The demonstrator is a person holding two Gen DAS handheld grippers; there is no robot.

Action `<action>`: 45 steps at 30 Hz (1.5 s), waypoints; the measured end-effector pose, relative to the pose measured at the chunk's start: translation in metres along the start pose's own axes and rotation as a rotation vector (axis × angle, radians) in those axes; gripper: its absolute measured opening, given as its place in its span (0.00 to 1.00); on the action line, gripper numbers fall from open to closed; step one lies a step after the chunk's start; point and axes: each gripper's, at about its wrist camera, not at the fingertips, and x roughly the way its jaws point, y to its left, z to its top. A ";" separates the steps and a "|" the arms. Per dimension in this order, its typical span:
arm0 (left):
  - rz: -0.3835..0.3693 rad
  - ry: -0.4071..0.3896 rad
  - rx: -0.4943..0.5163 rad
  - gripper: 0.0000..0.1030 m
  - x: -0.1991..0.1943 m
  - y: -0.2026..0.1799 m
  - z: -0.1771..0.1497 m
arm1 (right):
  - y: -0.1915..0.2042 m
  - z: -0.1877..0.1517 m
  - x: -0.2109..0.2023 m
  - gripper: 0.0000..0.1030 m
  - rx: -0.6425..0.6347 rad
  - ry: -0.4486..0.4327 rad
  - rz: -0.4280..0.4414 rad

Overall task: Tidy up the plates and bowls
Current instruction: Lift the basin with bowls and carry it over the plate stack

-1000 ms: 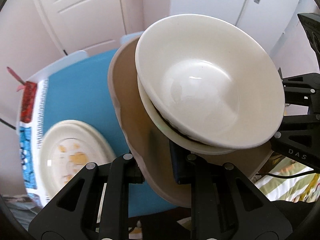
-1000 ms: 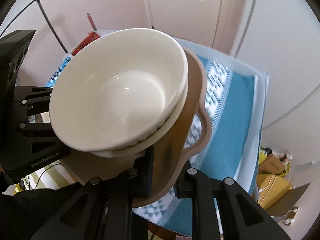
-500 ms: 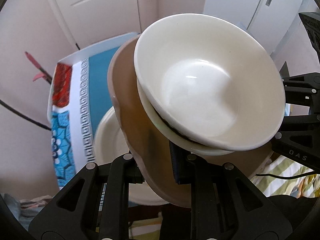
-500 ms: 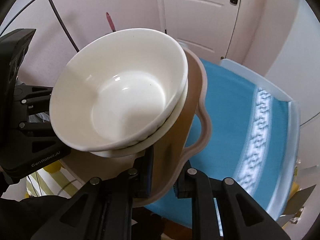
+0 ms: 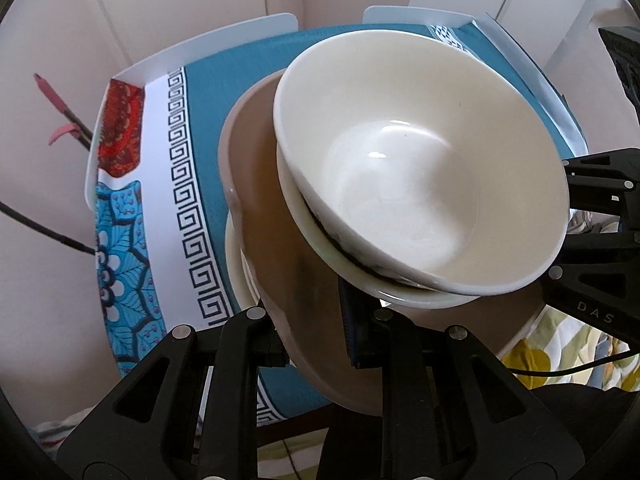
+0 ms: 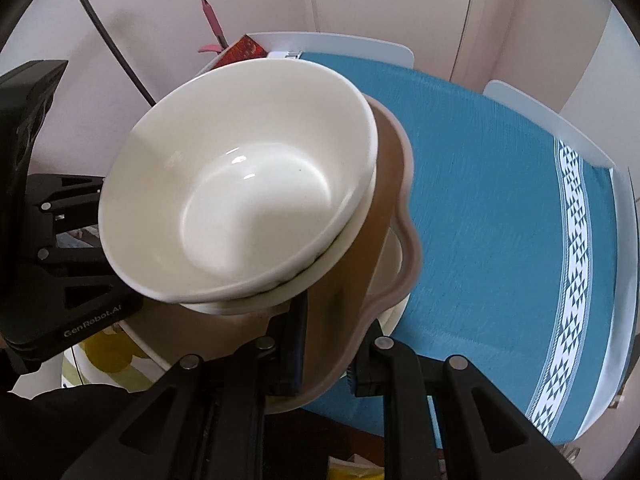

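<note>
Both my left gripper (image 5: 314,322) and right gripper (image 6: 326,354) stayed clamped on the brown plate (image 5: 276,240); cream plate (image 5: 236,276) lay beneath, at 8 o'clock.

Left gripper (image 5: 316,340) fingers clamp brown plate (image 5: 272,208) carrying stacked white bowls (image 5: 420,184).

cream bowl (image 5: 420,168), tan plate (image 5: 272,216), teal greek-key-bordered tablecloth (image 5: 208,128).

The cream round plate (image 5: 236,268) on the table lies mostly hidden beneath the beige scalloped plastic tray (image 5: 264,184). The lower white ceramic bowl (image 5: 320,240) shows only its rim under the upper white ceramic bowl (image 5: 420,168).
</note>
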 end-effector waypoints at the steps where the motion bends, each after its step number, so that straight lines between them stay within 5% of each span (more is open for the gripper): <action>1: -0.005 0.002 0.001 0.16 0.003 0.001 -0.001 | 0.001 -0.001 0.002 0.15 0.000 0.003 -0.006; 17: -0.009 0.050 -0.011 0.16 0.019 -0.005 0.000 | -0.003 -0.002 0.018 0.15 0.068 0.021 -0.008; 31: 0.079 0.119 0.016 0.19 0.021 -0.019 0.007 | -0.004 -0.001 0.018 0.15 0.097 0.060 0.008; 37: -0.014 0.141 -0.063 0.18 0.022 -0.008 0.007 | -0.007 0.000 0.021 0.15 0.109 0.069 0.019; 45: 0.014 0.149 -0.031 0.21 0.022 -0.017 0.008 | -0.005 0.000 0.023 0.15 0.109 0.079 0.019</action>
